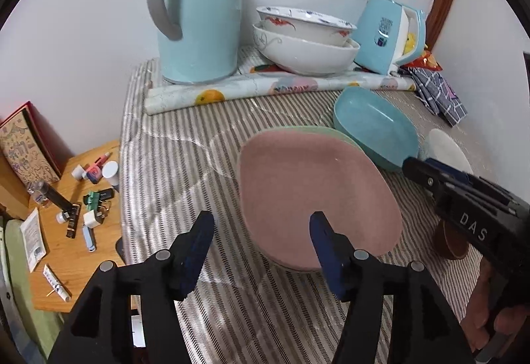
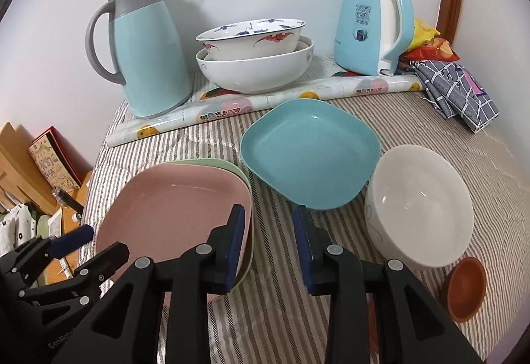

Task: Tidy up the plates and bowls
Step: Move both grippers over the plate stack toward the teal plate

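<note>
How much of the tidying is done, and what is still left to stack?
Done: the pink plate sits on the green plate, and two patterned bowls are nested at the back. In hand: nothing; both the left gripper and right gripper are open. Left: the blue plate, white bowl and small brown dish.

Blue thermos jug [image 2: 149, 49], electric kettle [image 2: 371, 29], rolled oilcloth [image 2: 265, 102], checked cloth [image 2: 460, 89] behind.

Left wrist view: close above the table [image 1: 198, 138], angled steeply down toward the wall, off the pink plate's [image 1: 314, 191] left side. Right wrist view: same tilt, from the plate's right. Both share the pink plate, teal dish [image 2: 309, 153], stacked bowls [image 2: 255, 65] and flask [image 1: 198, 22].
</note>
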A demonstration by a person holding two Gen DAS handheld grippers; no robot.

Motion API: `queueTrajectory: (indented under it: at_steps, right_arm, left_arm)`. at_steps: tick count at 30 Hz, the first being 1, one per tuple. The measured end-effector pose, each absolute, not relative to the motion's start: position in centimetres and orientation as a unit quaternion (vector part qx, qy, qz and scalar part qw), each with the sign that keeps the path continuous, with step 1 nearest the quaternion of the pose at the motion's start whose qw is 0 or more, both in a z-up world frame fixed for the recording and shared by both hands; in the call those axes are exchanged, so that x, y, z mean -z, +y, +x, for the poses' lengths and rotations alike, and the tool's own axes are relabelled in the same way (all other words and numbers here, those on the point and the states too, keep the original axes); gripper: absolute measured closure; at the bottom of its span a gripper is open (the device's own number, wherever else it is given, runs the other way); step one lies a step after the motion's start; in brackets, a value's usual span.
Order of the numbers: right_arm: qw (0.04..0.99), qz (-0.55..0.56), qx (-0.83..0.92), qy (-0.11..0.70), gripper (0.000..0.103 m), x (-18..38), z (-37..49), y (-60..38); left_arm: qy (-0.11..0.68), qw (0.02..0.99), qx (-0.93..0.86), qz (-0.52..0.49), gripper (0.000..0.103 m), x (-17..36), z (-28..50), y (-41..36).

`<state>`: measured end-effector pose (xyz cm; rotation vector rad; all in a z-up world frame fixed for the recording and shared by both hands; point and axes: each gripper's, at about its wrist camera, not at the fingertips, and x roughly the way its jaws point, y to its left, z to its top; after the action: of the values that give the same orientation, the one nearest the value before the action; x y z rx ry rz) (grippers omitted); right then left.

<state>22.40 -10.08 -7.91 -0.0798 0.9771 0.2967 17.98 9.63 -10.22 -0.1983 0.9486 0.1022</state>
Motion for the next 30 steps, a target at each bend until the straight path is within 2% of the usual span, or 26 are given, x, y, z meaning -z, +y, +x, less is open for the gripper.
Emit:
queueTrajectory:
  at_steps: [4, 8, 14, 30]
  right_arm:
    - [0.872, -0.042, -0.143, 0.466, 0.071, 7.5, 21.4, -10.1]
    - [0.874, -0.041, -0.144, 0.462, 0.058, 6.7, 20.5, -10.6]
    - [0.880, -0.040, -0.129, 0.455, 0.049, 5.4, 19.5, -12.2]
    - [0.889, -0.007, -0.082, 0.450, 0.044, 3.2, 19.4, -17.9]
  left_arm:
    - [0.454, 0.883, -0.047, -0.111, 0.045, 9.6, 17.6, 10.2]
    - [0.448, 0.885, -0.046, -0.115, 0.045, 9.1, 17.4, 10.1]
    - [0.443, 0.888, -0.041, -0.115, 0.045, 8.3, 17.4, 9.5]
    - [0.416, 0.905, -0.019, -0.085, 0.045, 5.7, 19.1, 6.0]
